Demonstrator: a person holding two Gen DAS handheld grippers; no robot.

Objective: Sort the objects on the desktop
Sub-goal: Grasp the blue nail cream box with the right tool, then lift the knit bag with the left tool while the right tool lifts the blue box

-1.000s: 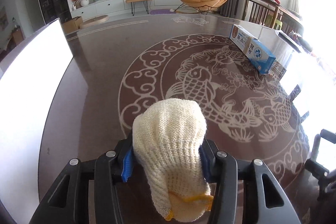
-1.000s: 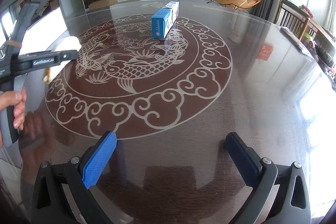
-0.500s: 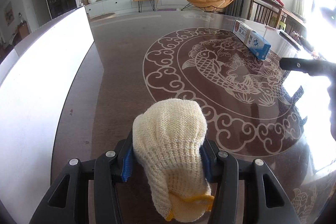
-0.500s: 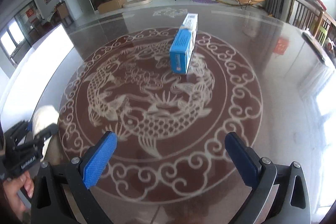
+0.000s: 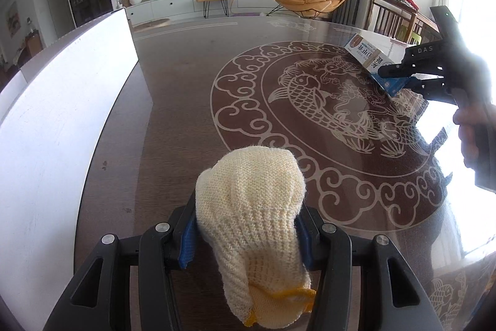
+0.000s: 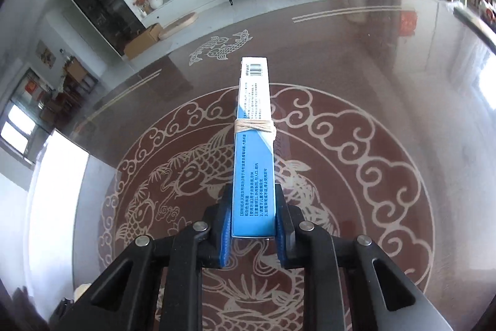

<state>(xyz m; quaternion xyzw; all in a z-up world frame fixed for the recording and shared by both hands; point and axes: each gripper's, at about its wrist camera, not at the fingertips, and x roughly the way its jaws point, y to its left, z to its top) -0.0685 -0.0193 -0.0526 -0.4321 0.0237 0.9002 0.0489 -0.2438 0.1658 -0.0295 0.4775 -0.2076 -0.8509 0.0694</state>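
My left gripper (image 5: 246,234) is shut on a cream knitted glove (image 5: 254,213) with a yellow cuff, held above the dark table (image 5: 173,120) near its left side. My right gripper (image 6: 253,222) is shut on the near end of a long blue and white box (image 6: 254,151) with a rubber band round its middle. The box points away from me over the fish pattern. In the left wrist view the right gripper (image 5: 400,76) grips the box (image 5: 367,53) at the far right.
A large white board or bin wall (image 5: 62,101) stands along the table's left edge; it also shows in the right wrist view (image 6: 55,191). The table has a round fish inlay (image 5: 325,101). Chairs and a TV unit lie beyond the table.
My right gripper moved forward to the blue box and shut on its near end. My left gripper kept hold of the glove and turned leftward toward the white board.
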